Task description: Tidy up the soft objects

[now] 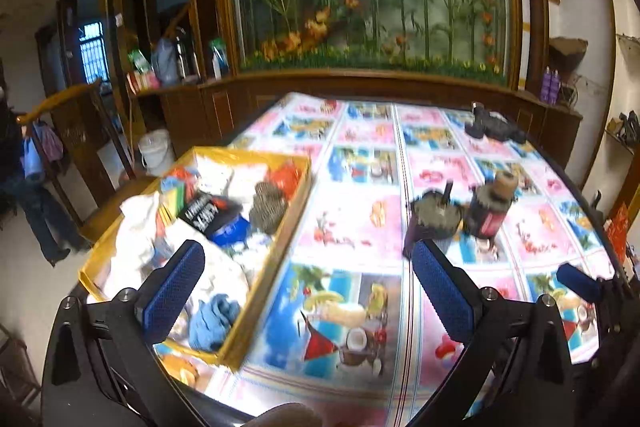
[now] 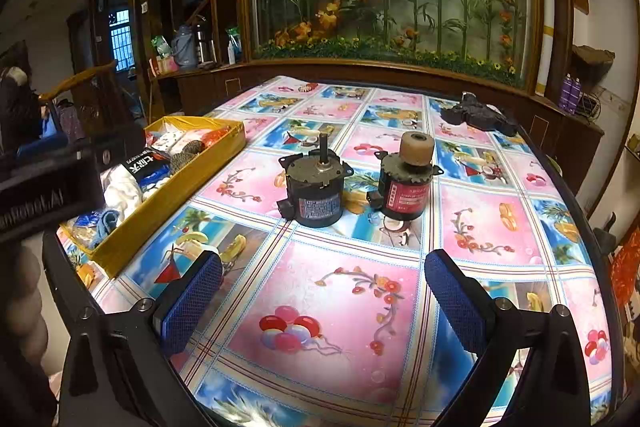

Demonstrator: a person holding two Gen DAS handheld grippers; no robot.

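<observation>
A yellow box (image 1: 272,255) on the table's left side holds the soft things: white cloth (image 1: 136,227), a blue cloth (image 1: 212,319), a black packet (image 1: 208,213), scouring pads (image 1: 268,205) and an orange bag (image 1: 286,177). My left gripper (image 1: 308,263) hangs open over the box's right wall, nothing between its blue pads (image 1: 176,291). My right gripper (image 2: 324,263) is open and empty above the tablecloth, right of the yellow box (image 2: 168,203). The right gripper's blue fingertip (image 1: 580,281) shows at the right edge of the left wrist view.
Two small electric motors (image 2: 316,195) (image 2: 404,183) stand upright mid-table on the patterned tablecloth (image 2: 480,227). A black object (image 2: 480,115) lies at the far right corner. A wooden chair (image 1: 80,131) and white bucket (image 1: 156,151) stand left of the table; a cabinet lines the back.
</observation>
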